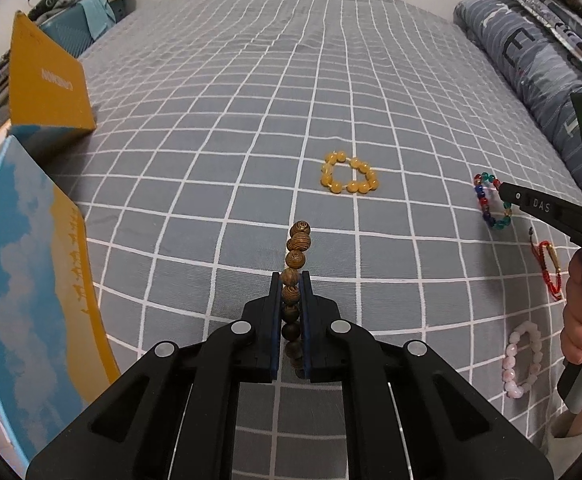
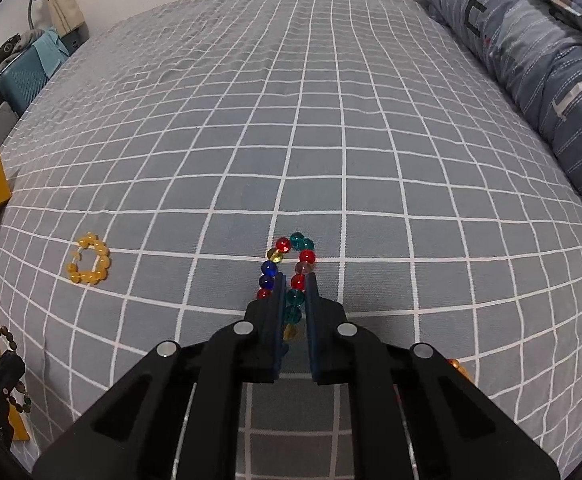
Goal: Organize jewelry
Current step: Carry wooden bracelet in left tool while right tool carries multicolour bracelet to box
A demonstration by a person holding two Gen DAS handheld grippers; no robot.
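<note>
L gripper (image 1: 291,280) clamped on wooden bead bracelet (image 1: 297,260); yellow bracelet (image 1: 349,178) beyond; R gripper (image 1: 505,194) at multicolour bracelet (image 1: 491,204).

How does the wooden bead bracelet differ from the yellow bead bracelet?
The wooden bead bracelet is brown and grained; the yellow bead bracelet is glossy amber. The wooden one is clamped in the left gripper; the yellow one lies free on the checked bedsheet, spread as a loop. Both are strings of round beads.

A grey bedsheet (image 1: 371,80) carries a white grid. On it lie a yellow bead bracelet (image 1: 349,178), a brown striped wooden-bead bracelet (image 1: 298,244), and a red, blue, teal glass-bead bracelet (image 2: 305,256).
</note>
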